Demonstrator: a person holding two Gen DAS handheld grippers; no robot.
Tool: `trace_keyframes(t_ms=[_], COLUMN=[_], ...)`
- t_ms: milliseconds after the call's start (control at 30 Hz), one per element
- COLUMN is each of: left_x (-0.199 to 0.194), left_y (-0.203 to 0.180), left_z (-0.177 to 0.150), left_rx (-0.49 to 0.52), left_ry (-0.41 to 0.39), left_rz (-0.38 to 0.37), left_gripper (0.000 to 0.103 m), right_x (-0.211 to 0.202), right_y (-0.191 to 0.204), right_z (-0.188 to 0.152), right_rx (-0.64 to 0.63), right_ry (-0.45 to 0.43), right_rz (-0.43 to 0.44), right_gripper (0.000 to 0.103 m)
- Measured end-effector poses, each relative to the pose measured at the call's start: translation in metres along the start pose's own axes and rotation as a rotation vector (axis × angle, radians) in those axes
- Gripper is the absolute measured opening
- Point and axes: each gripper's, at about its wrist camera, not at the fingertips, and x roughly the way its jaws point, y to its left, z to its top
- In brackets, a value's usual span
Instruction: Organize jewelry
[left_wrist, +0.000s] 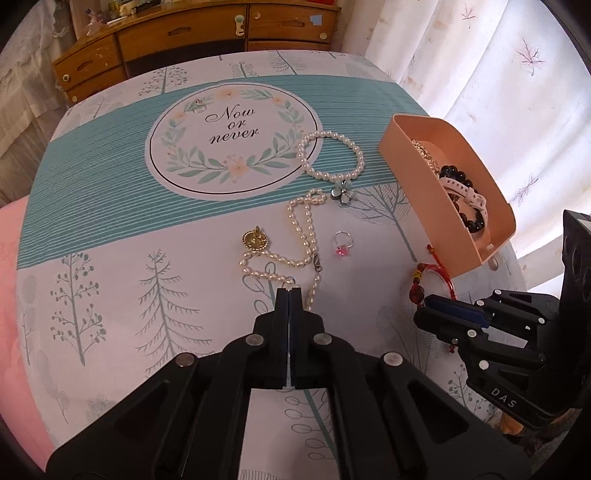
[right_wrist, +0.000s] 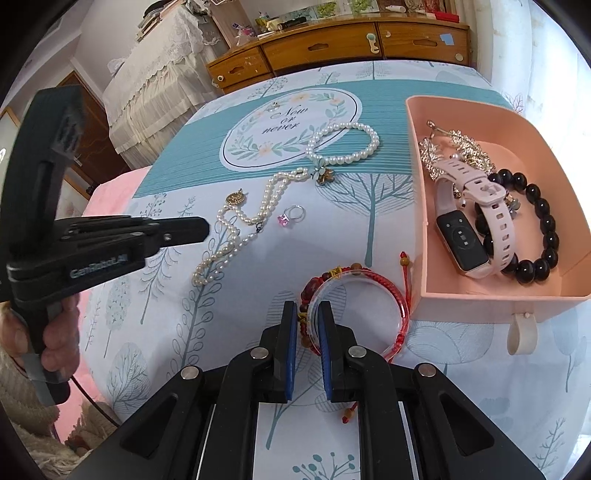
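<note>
The pink box (right_wrist: 476, 306) sits on the right of the worktop (right_wrist: 369, 236) w/ a tree-print cloth; inside it lie a pink watch (right_wrist: 461, 236), a black bead bracelet (right_wrist: 543, 225) & a sparkly gold chain (right_wrist: 461, 147), all bunched together; the box is open on top. Outside the box, on the cloth: a pearl bracelet (left_wrist: 330, 157) w/ a flower charm, a long pearl necklace (left_wrist: 295, 240) w/ a gold round charm, a small ring (left_wrist: 343, 243) w/ a pink stone; another tiny ring lies far off on the round "Now or never" print. The left hand-held gripper (left_wrist: 289, 295) is pressed together right at the near end of the pearl necklace; can't tell if it pinches the beads. The right hand-held gripper (right_wrist: 307, 314) pinches the red string bracelet (right_wrist: 354, 299), which lies just beside the box's front wall.
</note>
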Motion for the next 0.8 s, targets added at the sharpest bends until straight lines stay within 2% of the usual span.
trace_keyframes(t_ms=[100, 233, 367, 400, 433, 533, 800], left_x=[-0.001, 0.006, 0.015, 0.017, 0.017, 0.017, 0.031], left_y=[0.006, 0.021, 0.026, 0.025, 0.023, 0.015, -0.011], left_z=[0.001, 0.004, 0.01, 0.012, 0.013, 0.021, 0.052], left_rx=[-0.025, -0.099, -0.105, -0.09, -0.076, -0.021, 0.157], left_ry=[-0.004, 0.006, 0.018, 0.017, 0.012, -0.019, -0.056], left_rz=[0.015, -0.001, 0.017, 0.023, 0.03, 0.037, 0.044], left_gripper=[0.0, 0.0, 0.001, 0.003, 0.011, 0.039, 0.041], right_x=[-0.004, -0.007, -0.008, -0.008, -0.008, -0.008, -0.007], right_y=[0.0, 0.001, 0.001, 0.001, 0.001, 0.002, 0.002], right_z=[-0.001, -0.002, -0.003, -0.003, -0.003, -0.003, -0.002], right_rx=[0.001, -0.001, -0.001, -0.001, -0.001, -0.004, -0.005], right_ry=[-0.007, -0.013, -0.013, -0.013, -0.013, -0.012, -0.012], right_rz=[-0.001, -0.002, -0.002, -0.003, -0.003, -0.003, 0.001], right_gripper=[0.011, 0.011, 0.011, 0.011, 0.011, 0.011, 0.011])
